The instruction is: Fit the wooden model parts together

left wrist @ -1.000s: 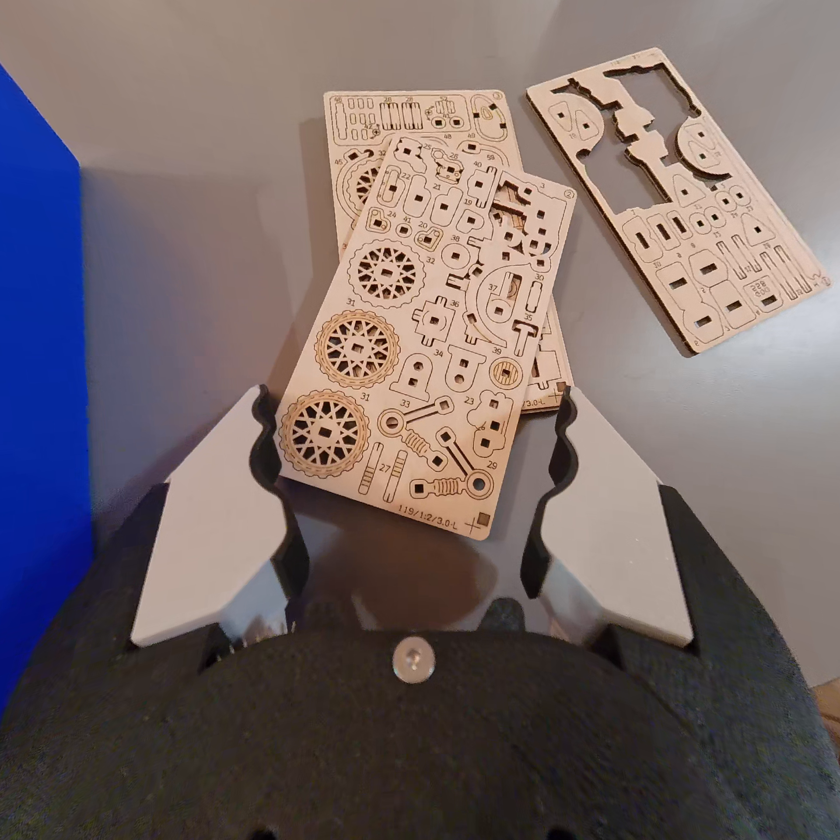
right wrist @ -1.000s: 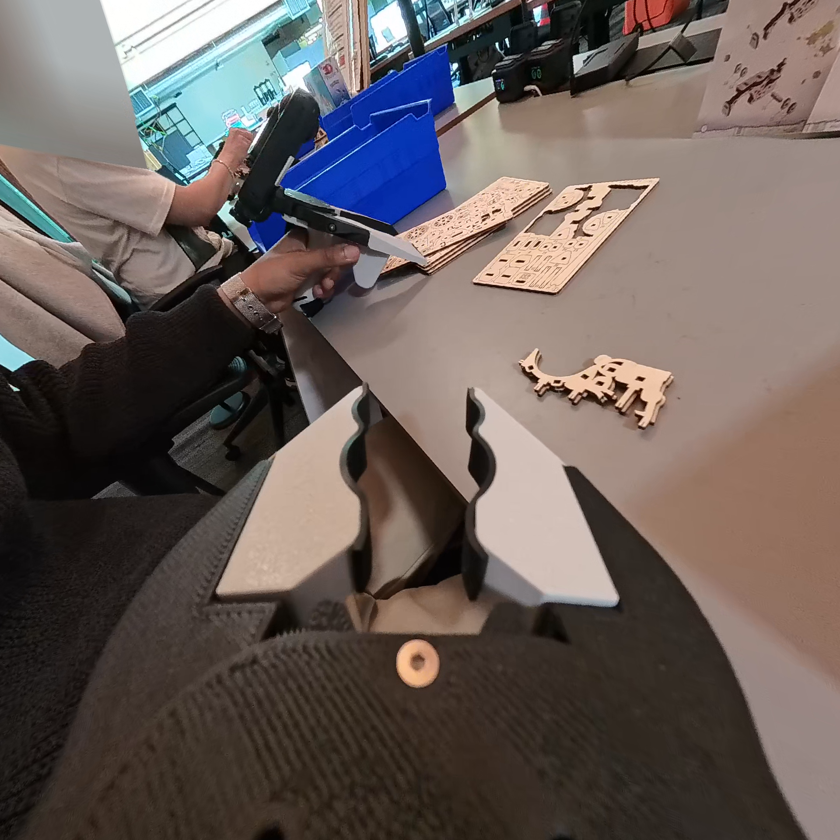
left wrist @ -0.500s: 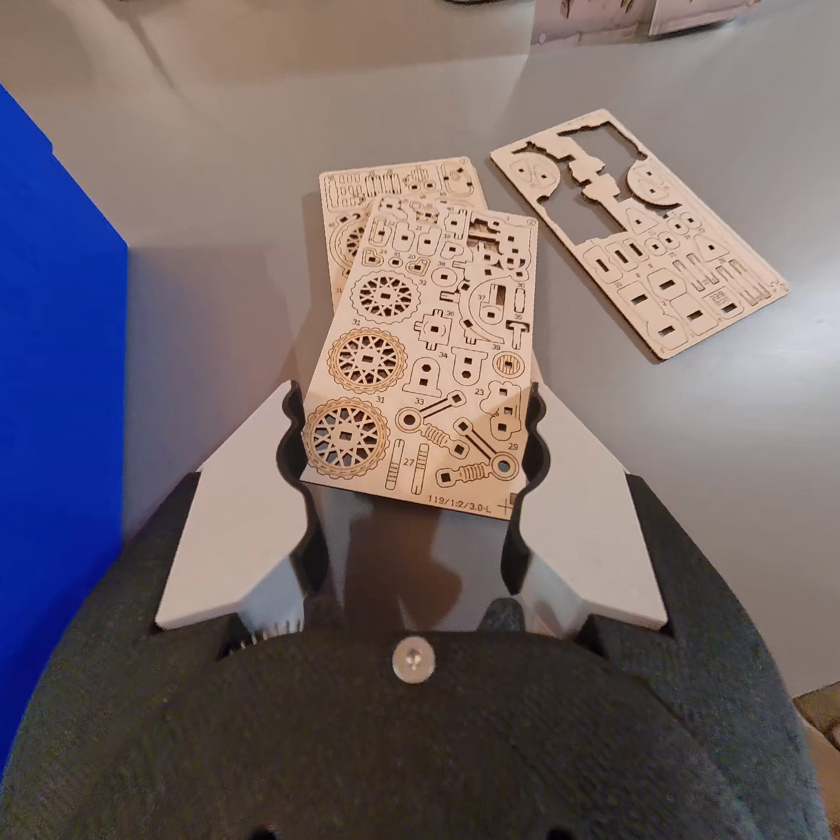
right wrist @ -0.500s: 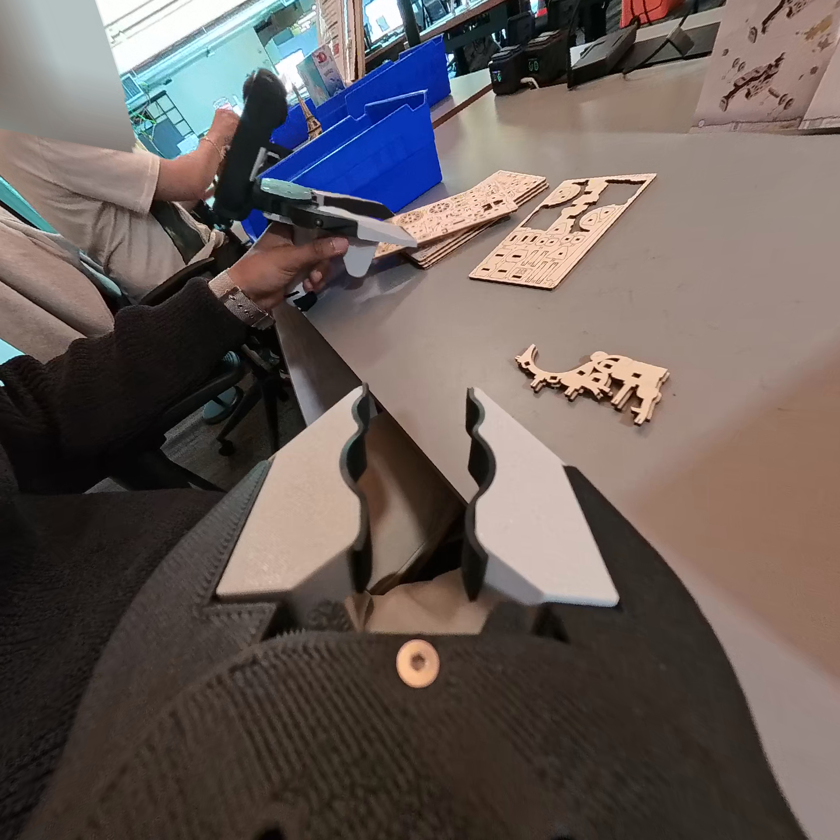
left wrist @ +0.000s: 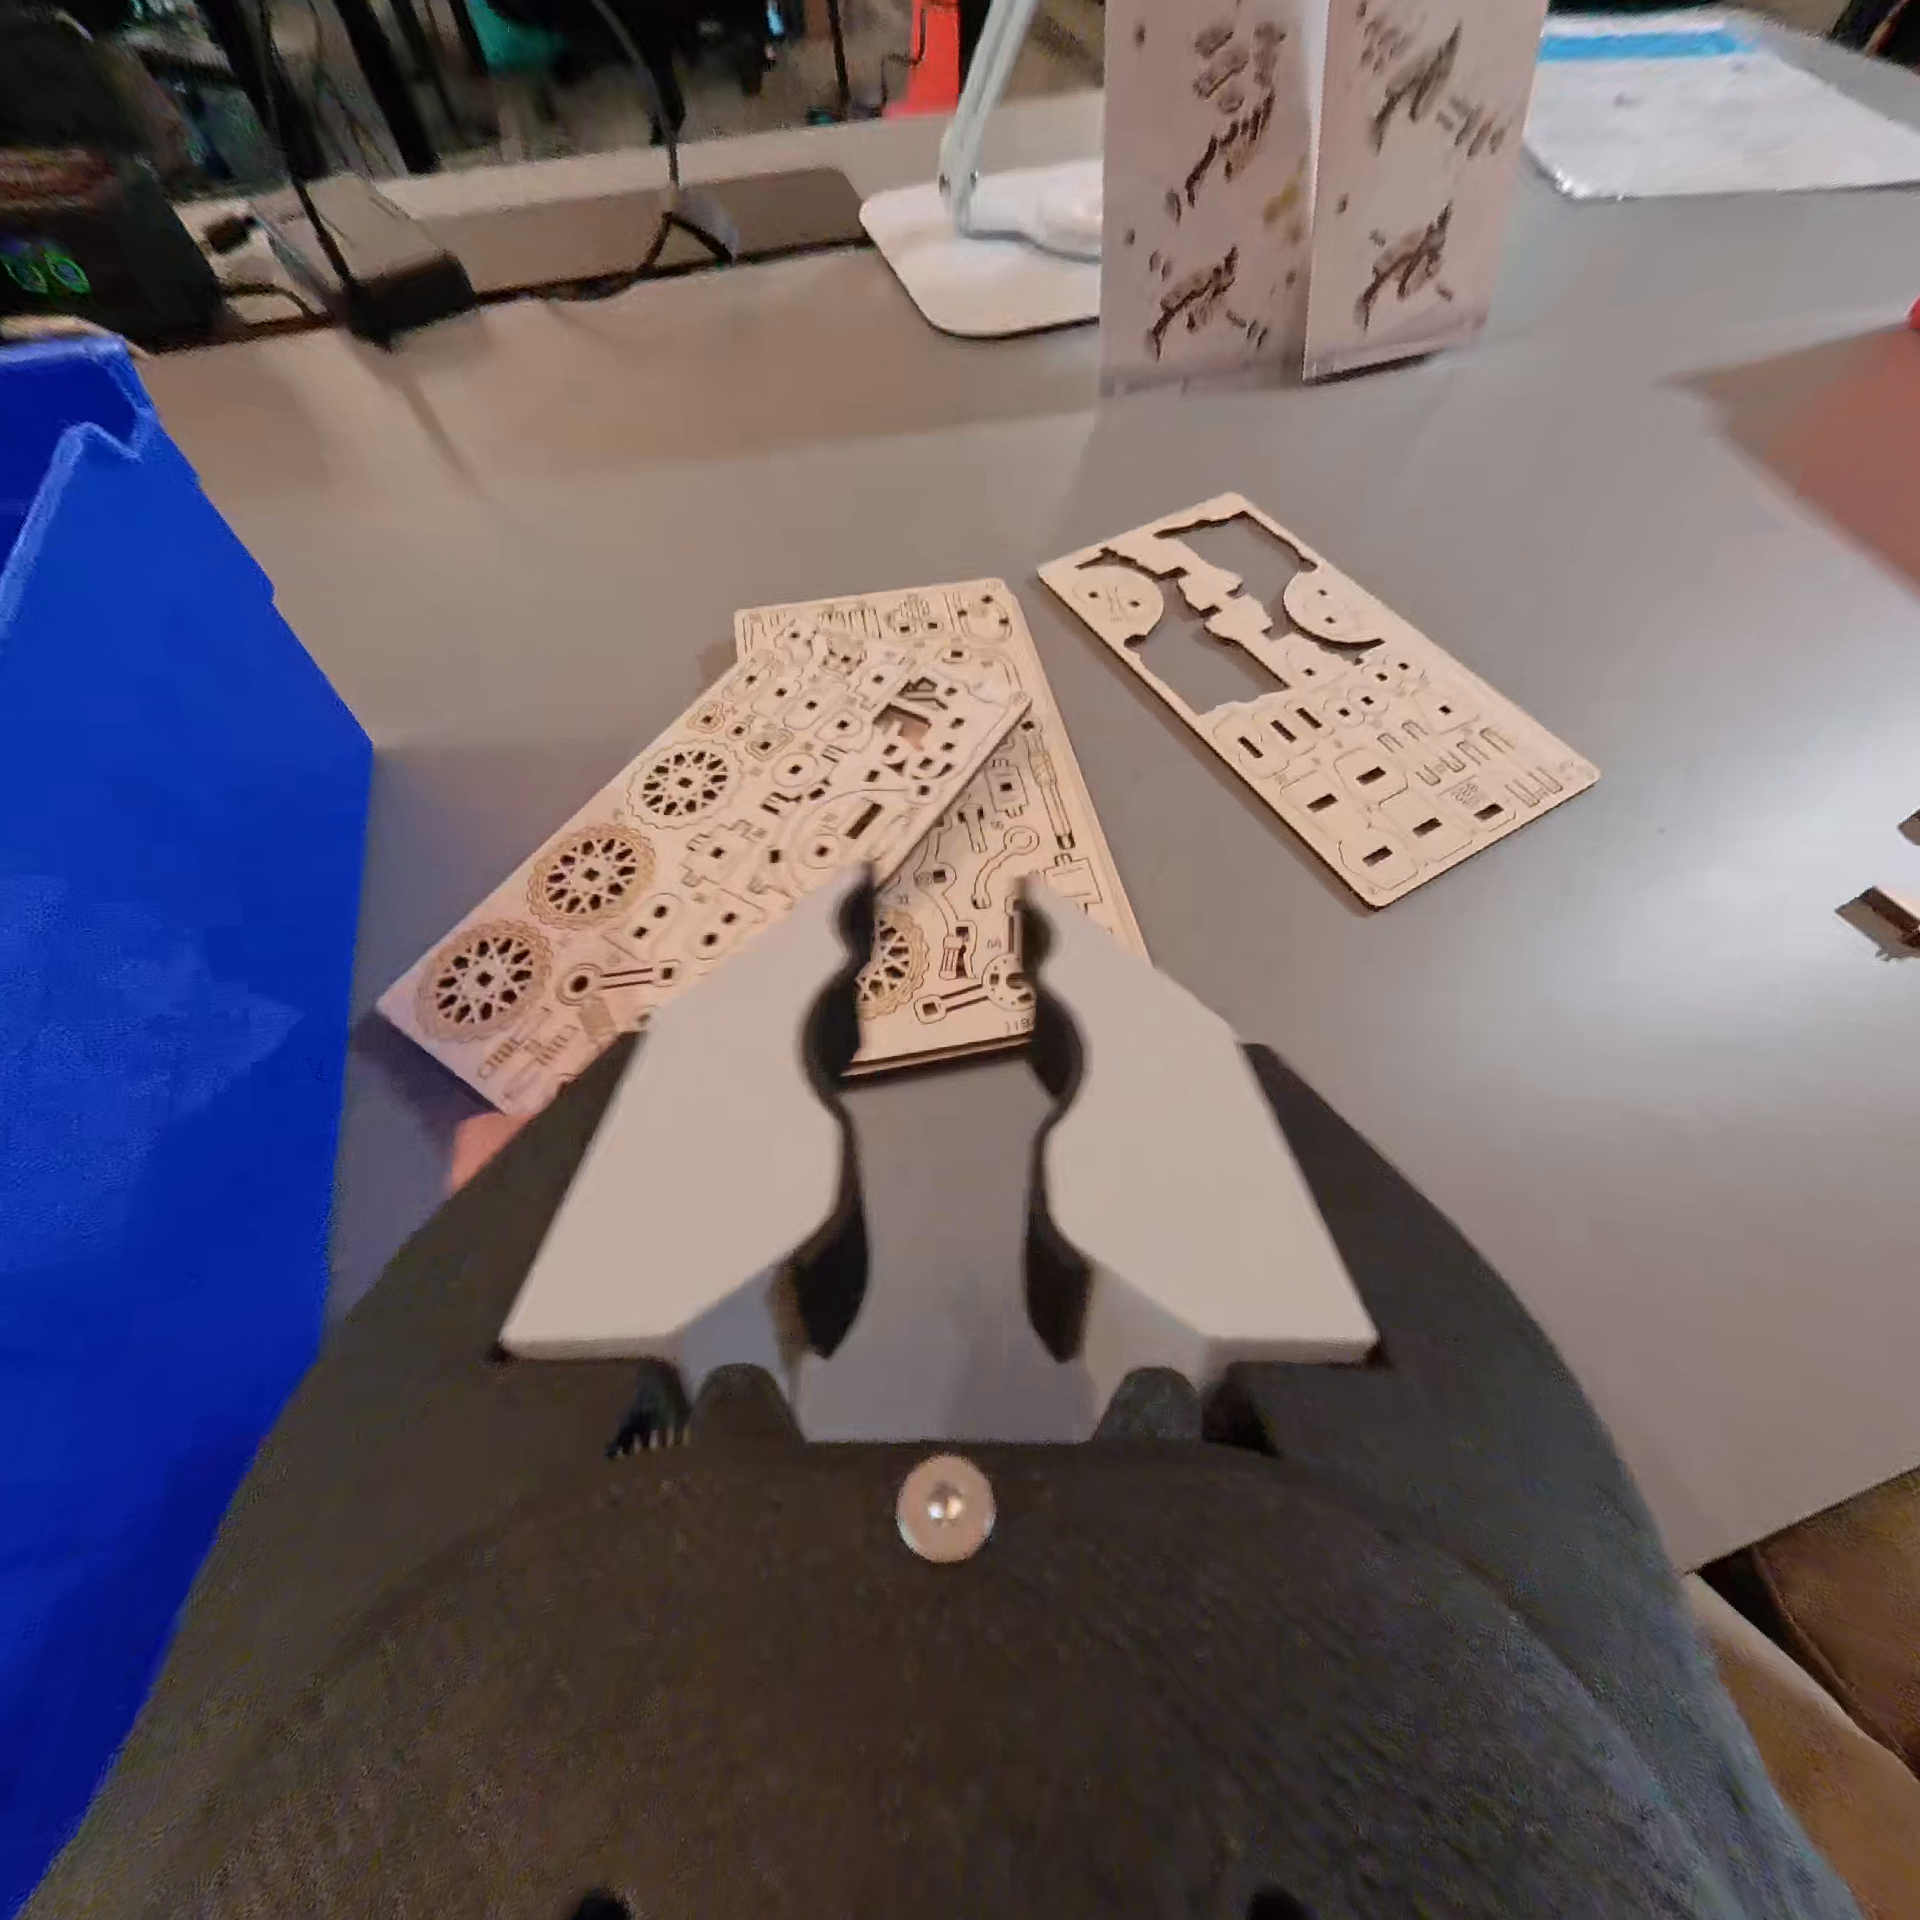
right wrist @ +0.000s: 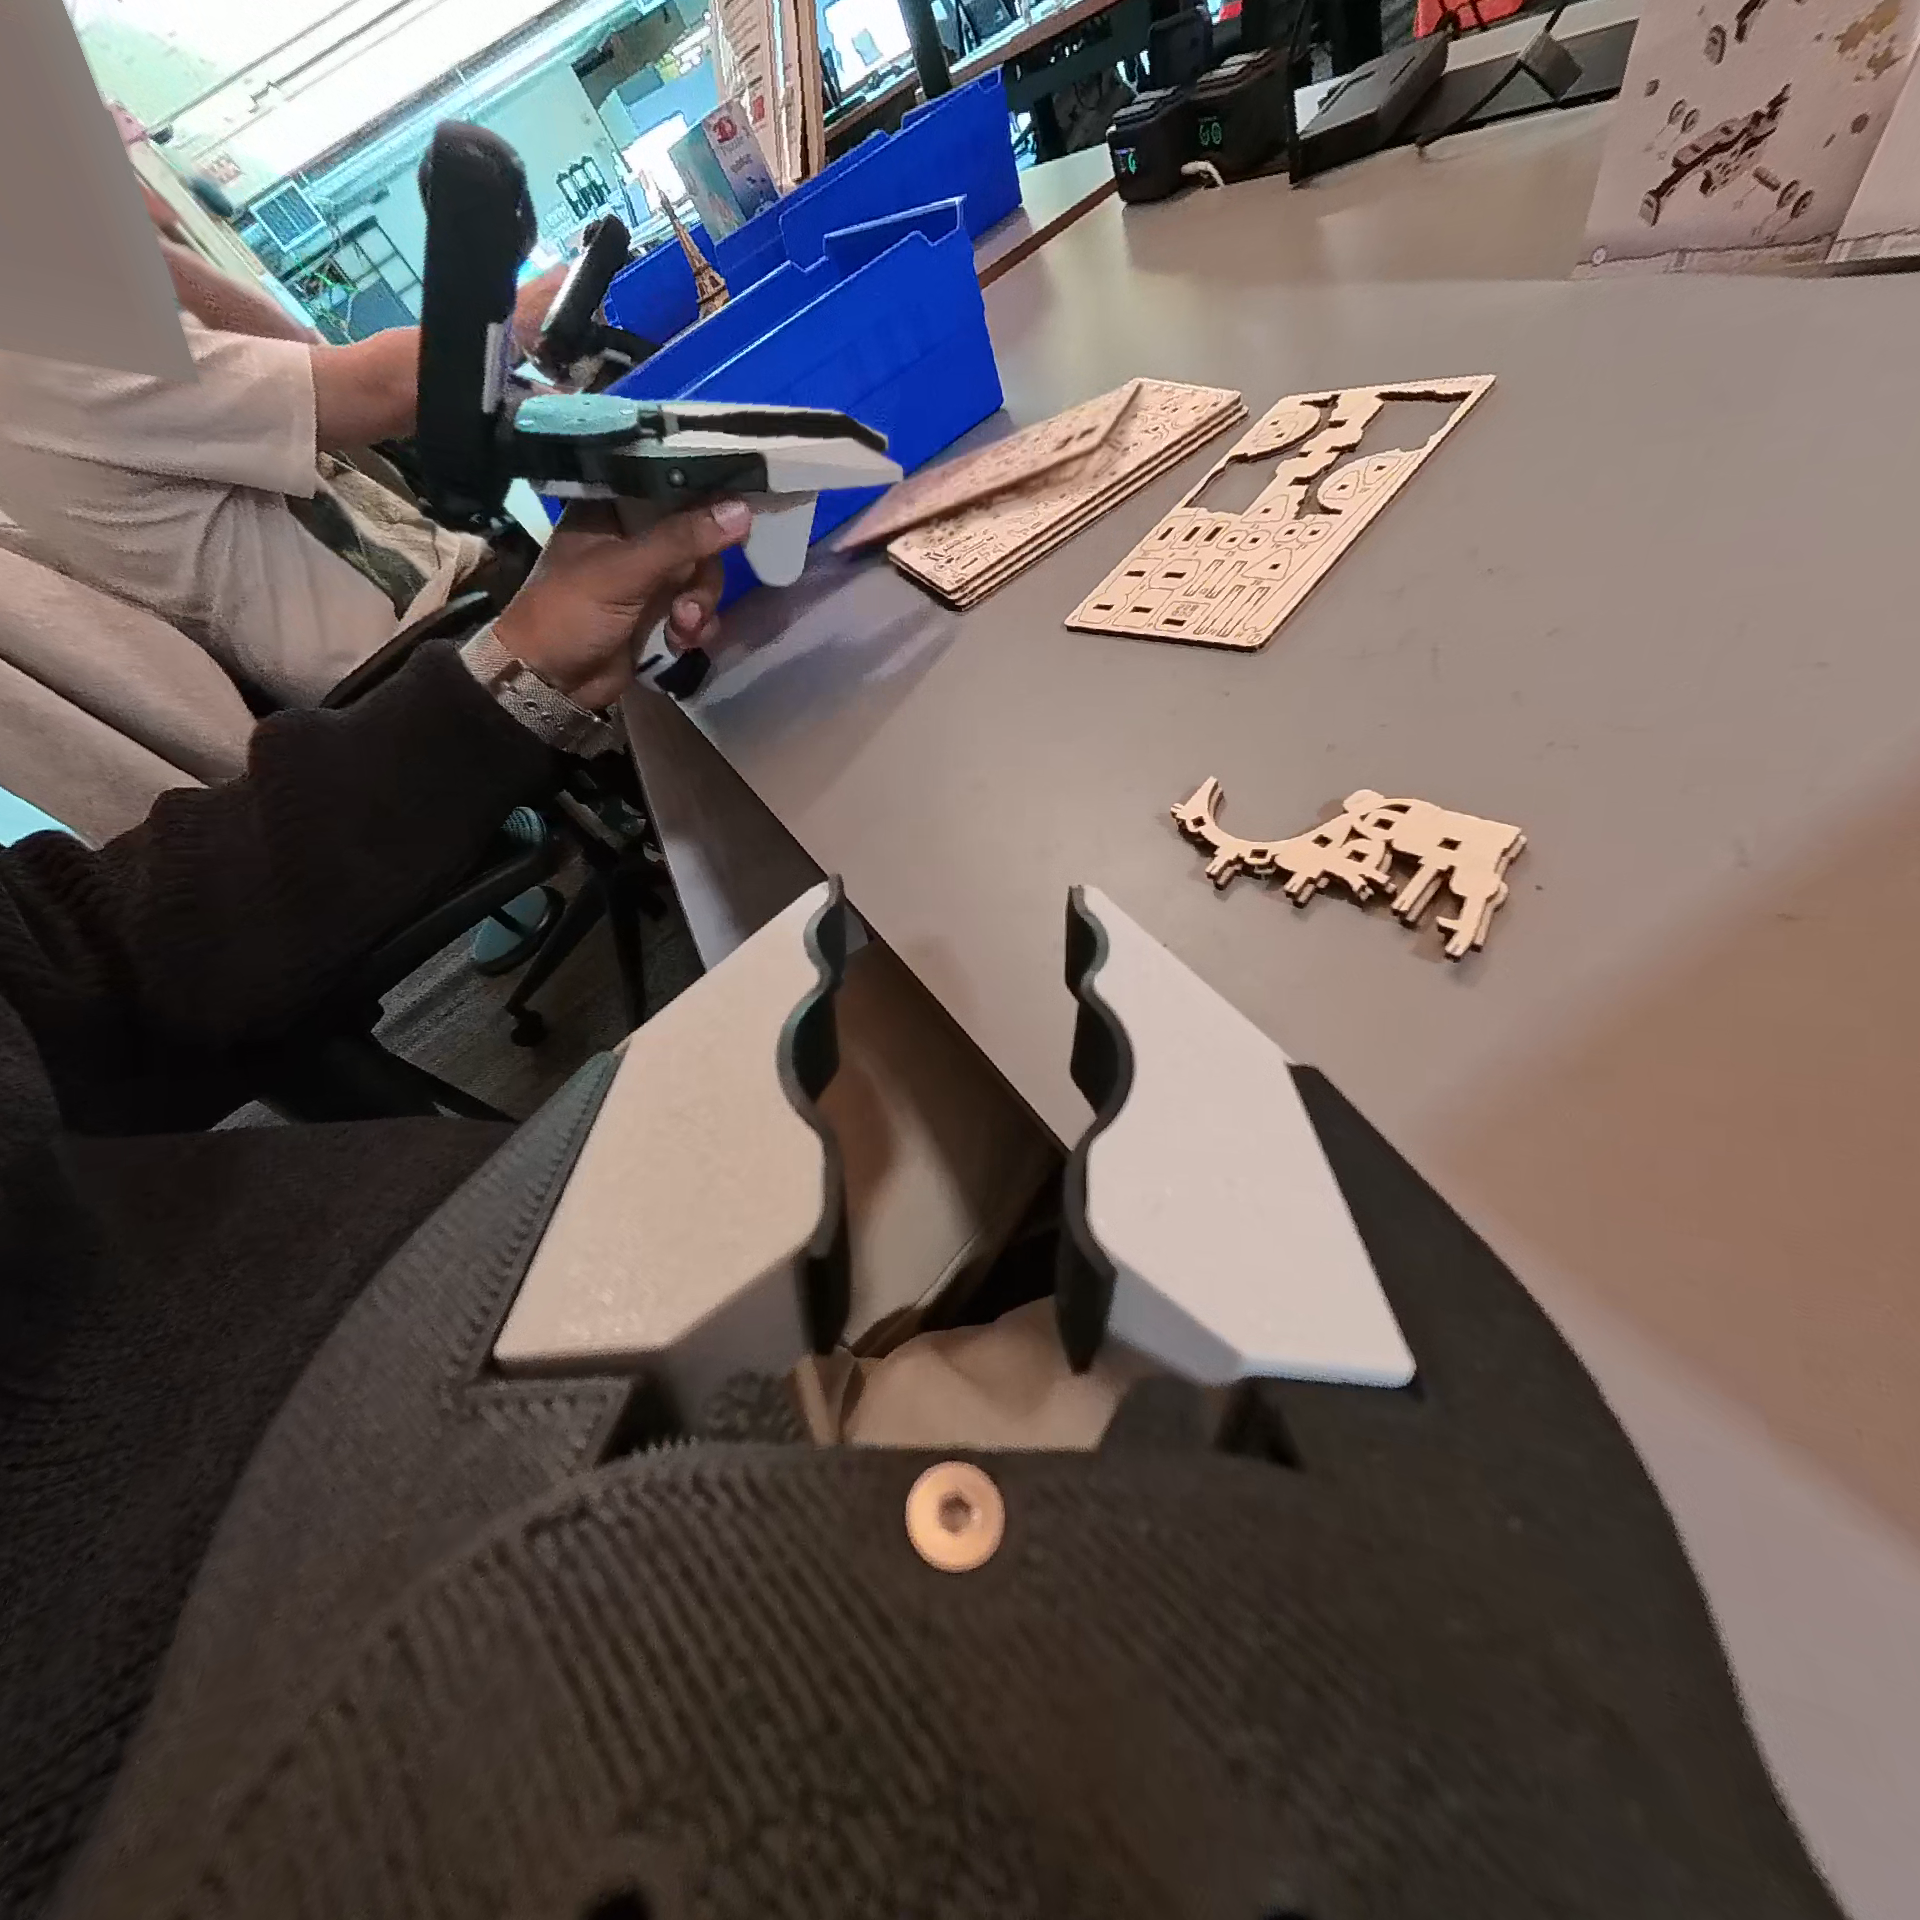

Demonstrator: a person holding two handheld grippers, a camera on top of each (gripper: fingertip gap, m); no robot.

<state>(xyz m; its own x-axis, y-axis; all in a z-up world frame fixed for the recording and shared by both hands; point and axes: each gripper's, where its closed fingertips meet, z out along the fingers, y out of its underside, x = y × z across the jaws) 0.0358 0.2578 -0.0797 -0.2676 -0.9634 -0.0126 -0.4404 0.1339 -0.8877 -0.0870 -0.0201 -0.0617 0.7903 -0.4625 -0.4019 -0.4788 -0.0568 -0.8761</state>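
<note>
My left tongs (left wrist: 940, 914) part-spread, empty, over stacked wooden sheets (left wrist: 790, 821) on counter (left wrist: 1455, 1091) beside blue bin (left wrist: 156, 935). Top sheet thin, light, stiff, brittle at cutouts: pinch solid edge. Right tongs (right wrist: 951, 904) spread, empty; assembled piece (right wrist: 1361, 862) near.

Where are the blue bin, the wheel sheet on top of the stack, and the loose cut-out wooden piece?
blue bin (left wrist: 156, 935), left wrist view, on its near side wall.
wheel sheet (left wrist: 665, 883), left wrist view, on its middle, beside the spoked wheels.
wooden piece (right wrist: 1382, 852), right wrist view, on its broad body.
</note>
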